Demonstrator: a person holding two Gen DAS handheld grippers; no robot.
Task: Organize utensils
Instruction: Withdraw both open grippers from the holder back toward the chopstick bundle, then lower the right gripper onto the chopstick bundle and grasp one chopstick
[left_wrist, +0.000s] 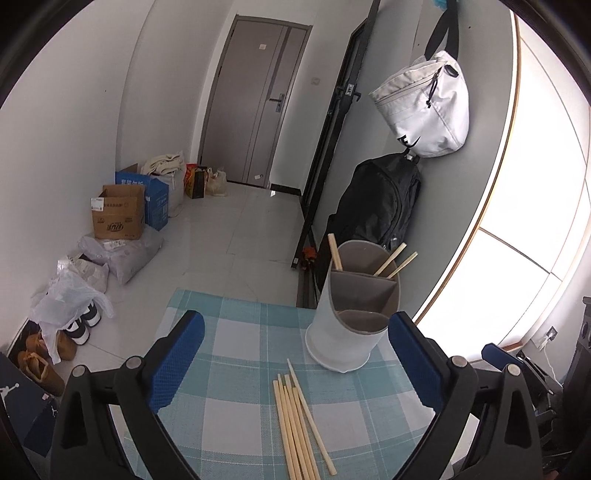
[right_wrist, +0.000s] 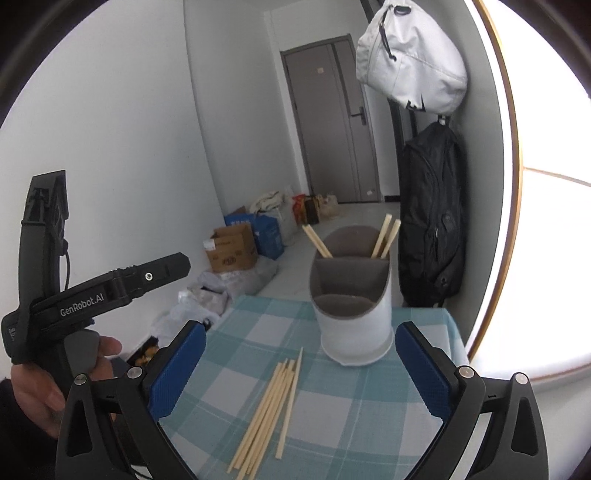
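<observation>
Several loose wooden chopsticks (left_wrist: 297, 424) (right_wrist: 271, 406) lie in a bundle on the blue-and-white checked tablecloth (left_wrist: 229, 417) (right_wrist: 332, 417). Behind them stands a white utensil holder (left_wrist: 354, 310) (right_wrist: 352, 299) with grey compartments; three chopsticks lean in its rear compartment. My left gripper (left_wrist: 295, 354) hangs open above the bundle with nothing between its blue pads. My right gripper (right_wrist: 299, 362) is open too, over the same chopsticks and in front of the holder. The left gripper's body and the hand holding it show at the left of the right wrist view.
The small table ends just behind the holder, with tiled floor beyond. A black backpack (left_wrist: 384, 206) (right_wrist: 432, 221) and a white bag (left_wrist: 424, 107) (right_wrist: 410, 55) hang on the right wall. Cardboard boxes (left_wrist: 118, 214), plastic bags and shoes (left_wrist: 79, 325) line the left wall.
</observation>
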